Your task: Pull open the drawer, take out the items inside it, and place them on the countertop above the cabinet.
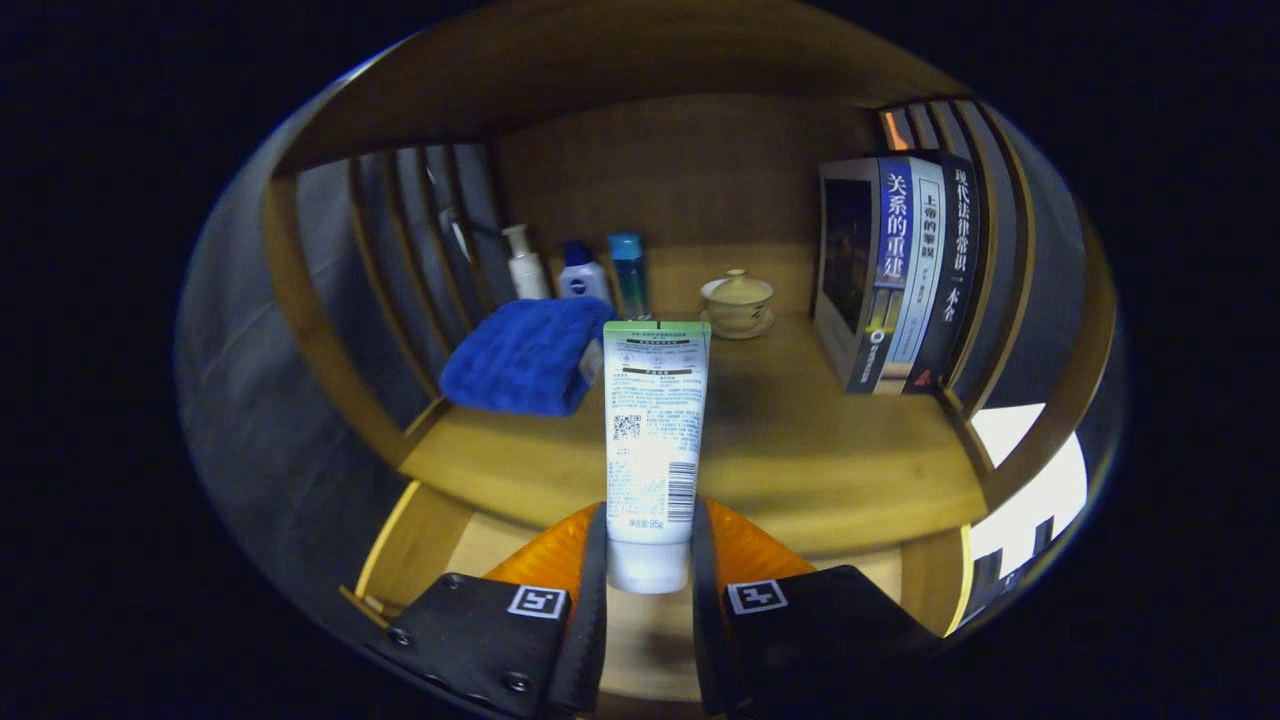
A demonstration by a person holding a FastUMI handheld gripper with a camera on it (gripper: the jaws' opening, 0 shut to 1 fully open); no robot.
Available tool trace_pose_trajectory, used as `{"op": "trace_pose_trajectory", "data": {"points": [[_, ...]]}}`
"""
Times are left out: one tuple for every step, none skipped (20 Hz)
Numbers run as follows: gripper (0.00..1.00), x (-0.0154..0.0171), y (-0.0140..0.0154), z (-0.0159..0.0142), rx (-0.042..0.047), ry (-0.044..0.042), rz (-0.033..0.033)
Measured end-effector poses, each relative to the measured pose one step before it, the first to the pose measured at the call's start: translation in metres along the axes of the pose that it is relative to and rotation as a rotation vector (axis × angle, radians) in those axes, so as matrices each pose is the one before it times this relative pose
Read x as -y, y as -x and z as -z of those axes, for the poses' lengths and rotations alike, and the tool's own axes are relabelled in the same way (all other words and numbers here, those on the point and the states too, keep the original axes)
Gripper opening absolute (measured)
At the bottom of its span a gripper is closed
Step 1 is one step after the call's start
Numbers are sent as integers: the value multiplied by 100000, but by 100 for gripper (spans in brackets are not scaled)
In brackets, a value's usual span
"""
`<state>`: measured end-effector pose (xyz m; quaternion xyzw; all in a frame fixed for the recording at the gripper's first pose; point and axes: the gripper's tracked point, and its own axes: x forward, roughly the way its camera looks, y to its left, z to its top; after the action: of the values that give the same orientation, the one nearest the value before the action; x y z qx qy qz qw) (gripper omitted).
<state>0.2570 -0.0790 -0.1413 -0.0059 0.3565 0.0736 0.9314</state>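
A white tube of cleanser (pixel 652 440) is clamped cap-down between both fingers of the tongs (pixel 648 560), held upright above the counter's (pixel 800 450) near edge. Beyond it, a folded blue towel (pixel 525 355), three bottles (pixel 575 268), a lidded teacup (pixel 738 302) and upright books (pixel 900 270) are seen.

Wooden shelf unit (pixel 700 170) with slatted sides (pixel 420 240), dimly lit under warm light. Folded blue towel (pixel 530 355) and bottles (pixel 580 265) toward back left corner of the shelf board (pixel 800 450), lidded cup (pixel 738 302) at rear, books (pixel 905 270) upright along right edge.
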Motion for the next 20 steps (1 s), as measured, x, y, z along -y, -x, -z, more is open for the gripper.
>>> {"op": "trace_pose_trajectory", "data": {"points": [[45,501,-1394,-326,-295,-7,2413],[45,88,-1154,-90,-1099,-962,1117],[45,-223,-724,83,-1950,-2570,-116],[45,-426,-461,430,-1812,-2466,-13],[45,57,-896,52,-1801,-1740,338],[45,291,-700,159,-1085,-600,1476],[45,477,-686,96,-943,23,1822],[45,157,-437,-232,660,-425,299],[46,91,-484,38,793,-102,470],[47,33,-212,-62,344,275,530],[49,82,-163,353,-863,578,405],[51,63,-18,-283,1103,900,451],[53,48,-269,-326,2030,344,244],[55,-28,-40,-129,1099,145,-106],[57,32,82,110,-163,88,409],[66,80,110,87,-584,259,403],[76,-12,-133,80,-22,540,-139],[86,-38,63,-14,760,692,-147],[94,-184,187,-178,1156,683,-569],[98,-201,171,26,935,729,-573]]}}
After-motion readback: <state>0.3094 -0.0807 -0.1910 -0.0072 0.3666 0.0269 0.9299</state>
